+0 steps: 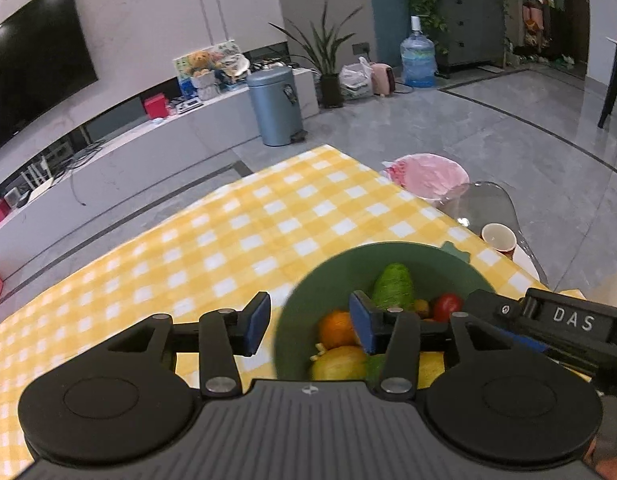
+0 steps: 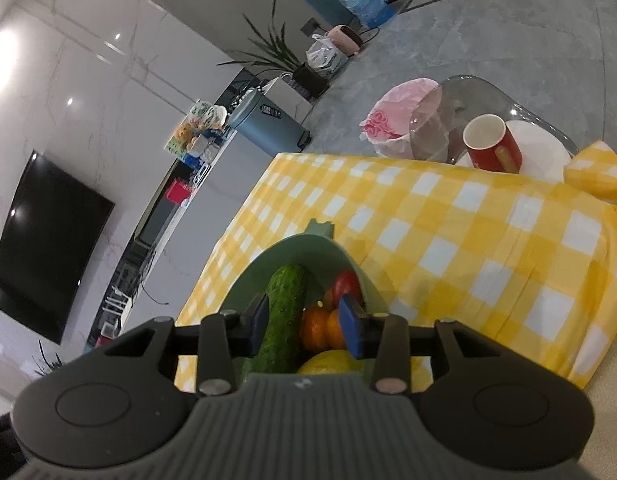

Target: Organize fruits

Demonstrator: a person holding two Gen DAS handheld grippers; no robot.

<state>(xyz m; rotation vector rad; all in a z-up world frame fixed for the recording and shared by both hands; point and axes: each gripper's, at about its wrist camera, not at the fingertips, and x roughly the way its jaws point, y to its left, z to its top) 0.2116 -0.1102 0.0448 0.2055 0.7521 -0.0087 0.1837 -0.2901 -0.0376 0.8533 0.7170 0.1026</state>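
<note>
A green bowl (image 1: pixel 308 296) sits on the yellow checked tablecloth (image 1: pixel 236 232). It holds a cucumber (image 1: pixel 393 286), a tomato (image 1: pixel 448 306), an orange (image 1: pixel 337 329) and a yellow fruit (image 1: pixel 340 362). My left gripper (image 1: pixel 310 326) is open and empty over the bowl's left rim. My right gripper (image 2: pixel 304 326) is open right above the bowl (image 2: pixel 296 252); the cucumber (image 2: pixel 284 316) lies between its fingers, apart from the pads. The right view also shows the tomato (image 2: pixel 346 284), oranges (image 2: pixel 320 330) and the yellow fruit (image 2: pixel 332 362). The right gripper's body shows in the left view at right.
A red cup (image 2: pixel 492 144) stands on a white plate (image 2: pixel 536 144) on a glass side table (image 2: pixel 468 92) past the cloth's far edge. A pink-lined bin (image 2: pixel 396 116) and a blue pedal bin (image 1: pixel 274 106) stand on the floor. The cloth stretches left of the bowl.
</note>
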